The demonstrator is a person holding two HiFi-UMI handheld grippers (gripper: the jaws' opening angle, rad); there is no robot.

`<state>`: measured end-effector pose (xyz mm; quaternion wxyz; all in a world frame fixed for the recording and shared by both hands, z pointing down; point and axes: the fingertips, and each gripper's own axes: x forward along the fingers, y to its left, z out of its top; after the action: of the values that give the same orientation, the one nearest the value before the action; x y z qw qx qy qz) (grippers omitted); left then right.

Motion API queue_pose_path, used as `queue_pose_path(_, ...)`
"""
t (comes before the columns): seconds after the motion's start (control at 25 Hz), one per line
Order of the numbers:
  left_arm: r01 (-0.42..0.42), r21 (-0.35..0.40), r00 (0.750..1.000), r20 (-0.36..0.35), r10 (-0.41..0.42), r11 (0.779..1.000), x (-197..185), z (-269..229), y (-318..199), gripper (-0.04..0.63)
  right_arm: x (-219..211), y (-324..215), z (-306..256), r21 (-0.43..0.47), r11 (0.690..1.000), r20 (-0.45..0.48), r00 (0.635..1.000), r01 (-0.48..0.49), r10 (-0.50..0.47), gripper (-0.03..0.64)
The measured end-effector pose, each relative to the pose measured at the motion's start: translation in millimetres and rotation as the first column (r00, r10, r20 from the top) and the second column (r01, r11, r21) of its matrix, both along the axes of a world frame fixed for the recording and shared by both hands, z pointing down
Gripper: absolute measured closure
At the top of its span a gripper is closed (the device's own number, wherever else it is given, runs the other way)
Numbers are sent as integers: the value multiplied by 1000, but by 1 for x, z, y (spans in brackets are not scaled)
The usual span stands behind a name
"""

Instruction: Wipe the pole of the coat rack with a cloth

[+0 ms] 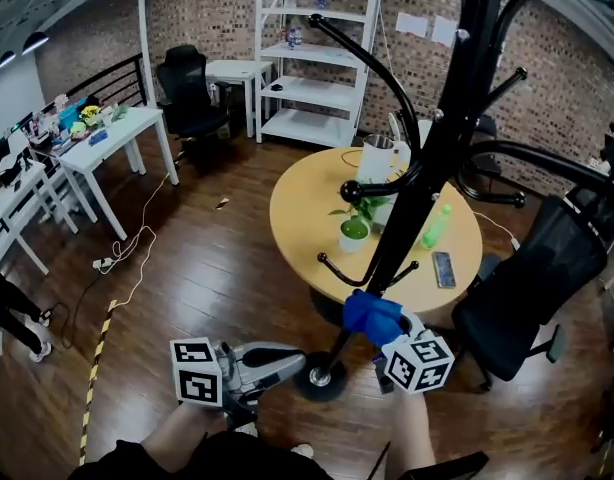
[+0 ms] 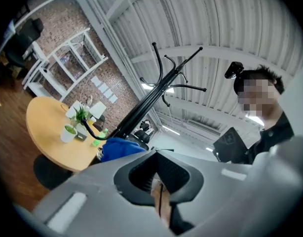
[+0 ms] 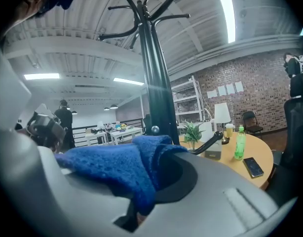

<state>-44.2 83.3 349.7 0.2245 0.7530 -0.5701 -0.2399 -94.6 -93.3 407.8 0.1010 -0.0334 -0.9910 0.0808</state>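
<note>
The black coat rack pole (image 1: 427, 168) rises from its round base (image 1: 322, 378) and leans across the head view. My right gripper (image 1: 392, 336) is shut on a blue cloth (image 1: 370, 315), which is pressed against the lower pole just above the base. In the right gripper view the cloth (image 3: 124, 167) bulges out of the jaws right in front of the pole (image 3: 159, 98). My left gripper (image 1: 295, 361) is held low beside the base with its jaws shut and nothing between them. The left gripper view shows the cloth (image 2: 119, 147) and the pole (image 2: 146, 102) ahead.
A round wooden table (image 1: 297, 218) stands just behind the rack with a potted plant (image 1: 354, 230), a green bottle (image 1: 434, 226) and a phone (image 1: 444, 268). A black office chair (image 1: 532, 288) is at the right. White shelves (image 1: 317, 48) and desks (image 1: 107, 143) lie further off.
</note>
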Motion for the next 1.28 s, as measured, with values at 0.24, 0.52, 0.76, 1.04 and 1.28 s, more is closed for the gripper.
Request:
queue_pose_path(0.24, -111, 25, 966, -234, 113, 994, 30, 31, 13, 591, 7, -3, 2, 60, 998, -50, 998, -28, 31, 591)
queue_pose_path(0.52, -314, 161, 873, -338, 351, 936, -10, 28, 23, 591, 4, -12, -38, 112, 983, -7, 989, -147, 149, 591)
queue_pose_path(0.76, -580, 162, 726, -341, 597, 798, -23, 30, 37, 589, 9, -5, -77, 140, 932, 84, 941, -335, 326, 591)
queue_pose_path(1.04, -718, 236, 604, -258, 755, 655, -11, 13, 38, 589, 11, 18, -159, 142, 851, 384, 821, -506, 424, 591)
queue_pose_path(1.28, -679, 283, 649, -201, 734, 678, -7, -8, 12, 591, 18, 31, -207, 142, 803, 566, 713, -579, 414, 591)
